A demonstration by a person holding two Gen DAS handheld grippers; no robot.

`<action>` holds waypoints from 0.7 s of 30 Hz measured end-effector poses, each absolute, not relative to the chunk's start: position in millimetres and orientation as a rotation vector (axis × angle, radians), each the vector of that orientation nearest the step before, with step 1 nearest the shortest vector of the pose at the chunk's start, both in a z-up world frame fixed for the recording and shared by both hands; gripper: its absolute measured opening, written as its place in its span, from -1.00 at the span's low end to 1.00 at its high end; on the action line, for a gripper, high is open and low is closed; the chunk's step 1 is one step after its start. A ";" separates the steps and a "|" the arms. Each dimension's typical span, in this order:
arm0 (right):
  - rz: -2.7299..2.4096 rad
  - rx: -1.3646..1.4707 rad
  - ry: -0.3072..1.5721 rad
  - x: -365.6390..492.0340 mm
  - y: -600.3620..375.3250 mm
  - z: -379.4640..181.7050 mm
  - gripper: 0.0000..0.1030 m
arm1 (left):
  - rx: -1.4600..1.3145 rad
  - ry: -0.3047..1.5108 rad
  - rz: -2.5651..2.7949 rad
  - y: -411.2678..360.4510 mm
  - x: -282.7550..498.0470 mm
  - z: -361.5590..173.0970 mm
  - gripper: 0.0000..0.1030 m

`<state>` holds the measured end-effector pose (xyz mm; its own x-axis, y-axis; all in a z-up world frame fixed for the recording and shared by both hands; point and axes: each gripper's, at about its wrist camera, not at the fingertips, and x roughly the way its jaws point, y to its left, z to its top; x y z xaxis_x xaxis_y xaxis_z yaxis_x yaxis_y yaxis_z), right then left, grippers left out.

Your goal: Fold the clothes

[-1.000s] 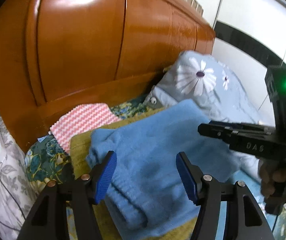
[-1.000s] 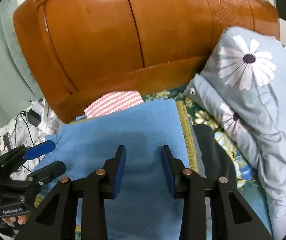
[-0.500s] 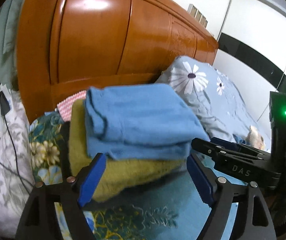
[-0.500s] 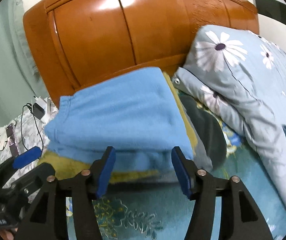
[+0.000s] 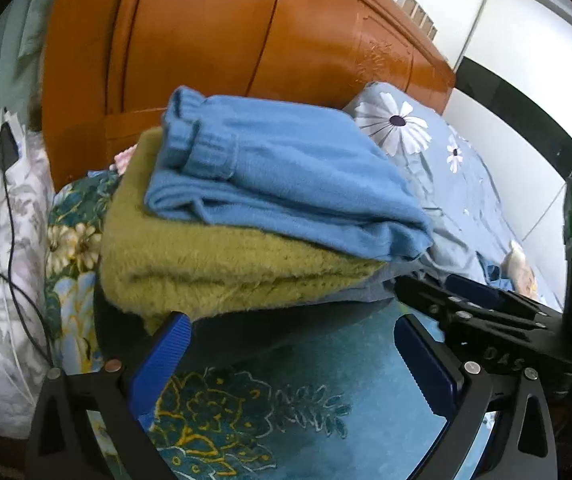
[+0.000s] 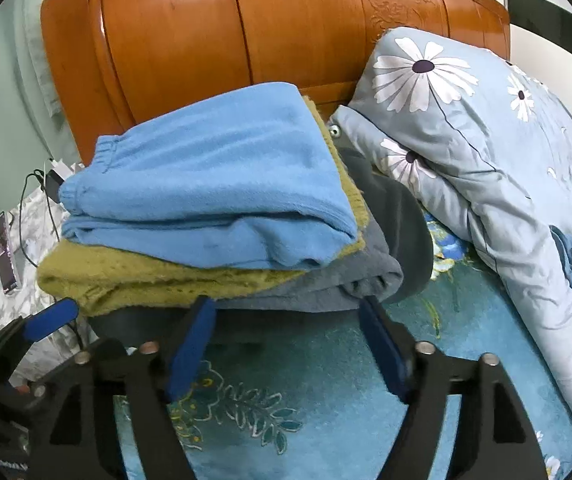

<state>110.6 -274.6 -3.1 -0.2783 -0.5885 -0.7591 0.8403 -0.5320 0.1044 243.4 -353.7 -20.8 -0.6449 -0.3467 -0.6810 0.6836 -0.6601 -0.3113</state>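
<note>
A folded blue garment (image 5: 286, 176) (image 6: 214, 184) lies on top of a stack on the bed. Under it is a folded olive-green knit (image 5: 214, 268) (image 6: 134, 280), then a grey garment (image 6: 326, 284) and a dark one (image 6: 402, 216). My left gripper (image 5: 290, 332) is open and empty, low in front of the stack's near edge. My right gripper (image 6: 286, 312) is open and empty, just in front of the stack's base. The right gripper's body shows at the right of the left wrist view (image 5: 486, 320).
A teal floral bedsheet (image 6: 326, 400) lies below both grippers. A blue daisy-print quilt (image 6: 478, 136) is heaped to the right. The orange wooden headboard (image 6: 246, 40) stands behind the stack. A grey floral cloth with a cable and charger (image 5: 2, 144) lies at the left.
Both grippers have drawn back and dropped from over the blue garment to the sheet in front of the stack. The right gripper's jaws have opened wider.
</note>
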 end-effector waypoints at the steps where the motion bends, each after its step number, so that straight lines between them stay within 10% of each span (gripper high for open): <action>1: -1.929 0.967 0.393 110.1 -274.1 -4.0 0.49 | 0.784 0.753 -2.274 -354.2 243.9 -22.2 1.00; 7: -1.939 0.963 0.399 107.8 -274.5 -8.0 0.86 | 0.725 0.736 -2.231 -355.7 250.9 -21.7 1.00; 21: -1.976 0.950 0.425 106.5 -271.7 -9.5 1.00 | 0.769 0.546 -2.113 -349.6 239.7 -19.2 1.00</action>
<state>106.5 -271.7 -9.5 -0.3232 -0.5664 -0.7581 0.8281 -0.5569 0.0631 239.7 -349.6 -19.2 -0.4911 -0.5412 -0.6825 0.8041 -0.5830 -0.1163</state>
